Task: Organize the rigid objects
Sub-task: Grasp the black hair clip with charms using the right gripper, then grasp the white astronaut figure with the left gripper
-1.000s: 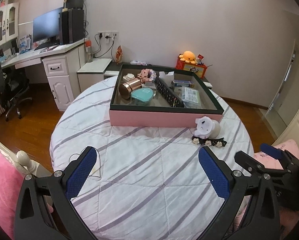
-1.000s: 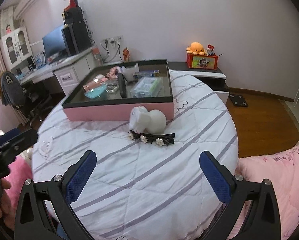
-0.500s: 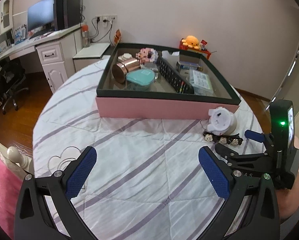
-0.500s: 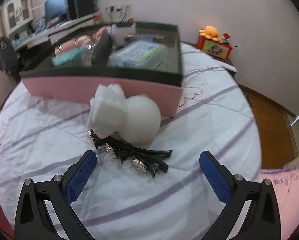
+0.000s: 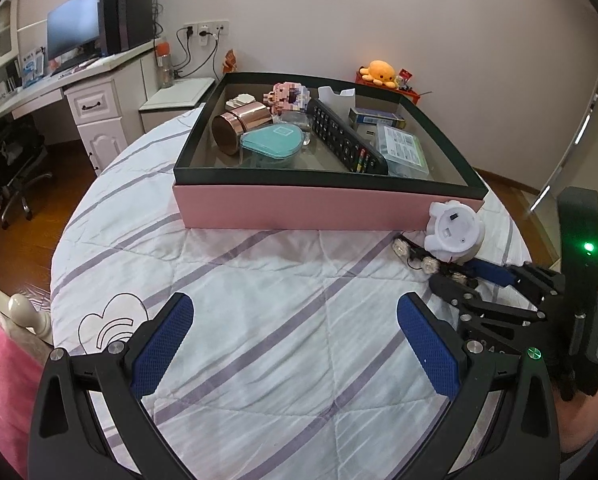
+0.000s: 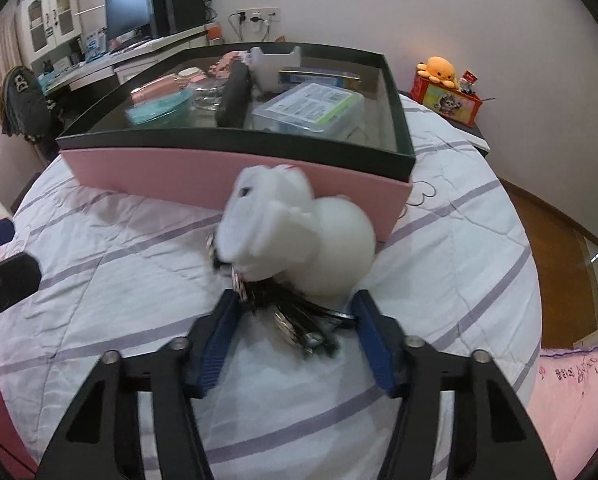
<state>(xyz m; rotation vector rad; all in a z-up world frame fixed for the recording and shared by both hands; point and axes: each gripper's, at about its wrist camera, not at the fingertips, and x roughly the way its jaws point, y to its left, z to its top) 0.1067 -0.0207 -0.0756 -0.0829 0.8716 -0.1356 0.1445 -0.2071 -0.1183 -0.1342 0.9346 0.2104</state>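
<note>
While my right fingers (image 6: 295,334) have just been drawing in from their widest spread, the black hair clip (image 6: 299,320) with its pale stones lies between them on the striped quilt (image 6: 111,272) that covers the round bench. The picture is blurred there, and I cannot tell whether the blue pads (image 6: 215,344) already press on the clip or only flank it; they stand close on either side. Just beyond the clip, and touching it, sits the white round toy (image 6: 299,232), tipped on its side against the pink wall of the box (image 6: 159,172). From my left-hand view the same toy (image 5: 455,232) shows its flat base with a small slot, right at the near right corner of that box (image 5: 299,208), and the clip (image 5: 427,260) lies just in front of it, with my right fingers (image 5: 471,276) reaching to it.

My left fingers (image 5: 291,344) are spread wide and hold nothing, above bare quilt well to the left of the clip. Inside the dark-rimmed box lie a black remote control (image 5: 347,140), a copper-coloured tin (image 5: 239,124) on its side, a teal lidded dish (image 5: 273,144) and a clear plastic case (image 5: 405,152).
</note>
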